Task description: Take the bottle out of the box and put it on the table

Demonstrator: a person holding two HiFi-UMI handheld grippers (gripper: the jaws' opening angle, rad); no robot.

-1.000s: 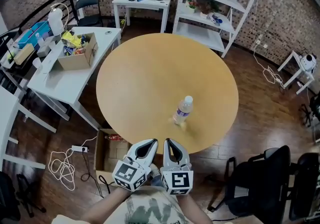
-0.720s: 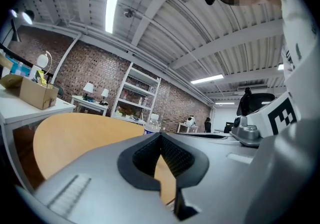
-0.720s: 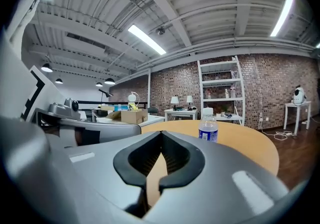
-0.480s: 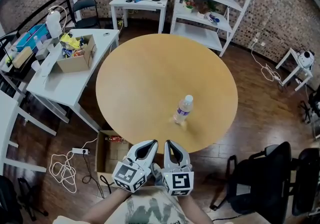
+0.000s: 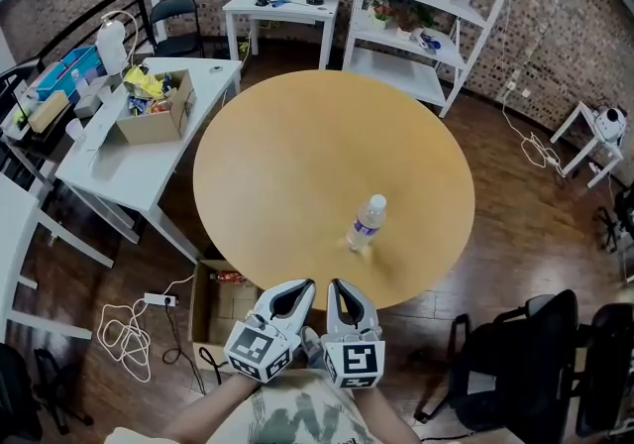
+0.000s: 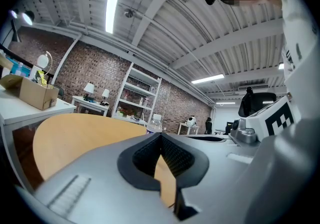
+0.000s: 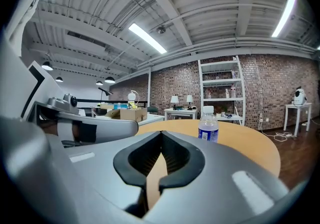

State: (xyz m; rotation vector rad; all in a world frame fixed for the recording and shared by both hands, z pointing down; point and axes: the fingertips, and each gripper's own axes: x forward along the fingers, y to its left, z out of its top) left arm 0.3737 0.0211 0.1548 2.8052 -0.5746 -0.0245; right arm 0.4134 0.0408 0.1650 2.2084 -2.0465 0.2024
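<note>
Biggest thing here is the round wooden table (image 5: 297, 155), smack in the middle of the head view. Behind it there's a white shelf unit (image 5: 421, 31) against the brick wall, and off to the left a white desk (image 5: 124, 169) with a cardboard box full of stuff (image 5: 154, 115) on top. A black chair (image 5: 515, 358) sits at the near right.

On the floor, tucked partly under the near-left edge of the table, is an open box (image 5: 211, 311) with something red showing at its far end. Can't make out what that is.

Both tools sit low and close to the person's body, side by side just off the table's near edge and pointing across it. The left gripper (image 5: 300, 285) has its jaws pinched together at the tips with nothing in them. Same for the right gripper (image 5: 337, 285): closed up and empty.

The bottle (image 5: 365, 224) is out of the box and standing upright on the table, toward the near-right part, well apart from both tools. It's clear plastic with a white cap and a bluish label.
</note>
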